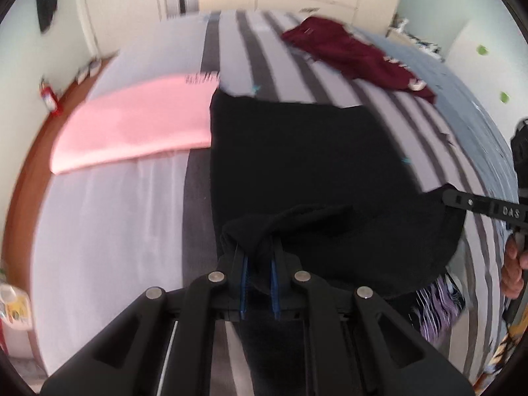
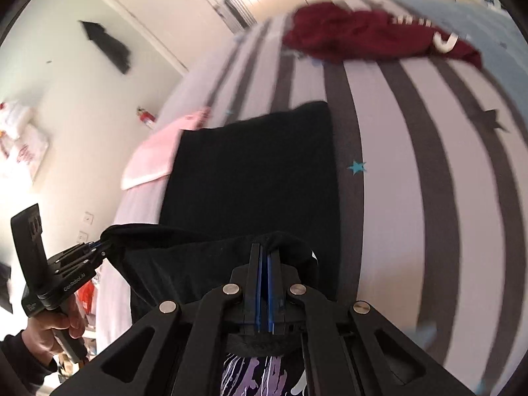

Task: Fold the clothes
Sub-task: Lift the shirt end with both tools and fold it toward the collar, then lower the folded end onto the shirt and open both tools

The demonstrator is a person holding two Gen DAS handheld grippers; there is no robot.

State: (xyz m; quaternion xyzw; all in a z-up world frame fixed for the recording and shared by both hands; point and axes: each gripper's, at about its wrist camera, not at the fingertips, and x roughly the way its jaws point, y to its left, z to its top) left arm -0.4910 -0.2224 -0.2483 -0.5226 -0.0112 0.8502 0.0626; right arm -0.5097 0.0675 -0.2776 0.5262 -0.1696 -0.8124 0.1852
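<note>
A: Lying across the striped bed [image 1: 290, 62], how many garments do you count?

B: Three. A black garment [image 1: 297, 158] at the centre, a folded pink one [image 1: 138, 122] at ten o'clock touching its edge, and a maroon one [image 1: 356, 56] crumpled at one o'clock, well apart.

A: And the tongs?

B: The left gripper [image 1: 259, 264] is clamped on the black garment's near hem at six o'clock. The right gripper [image 2: 264, 260] pinches the same hem, lifted off the bed. The blur hides how much cloth.

A: Hands?

B: A hand [image 2: 54, 333] wraps the left handle from below.
</note>
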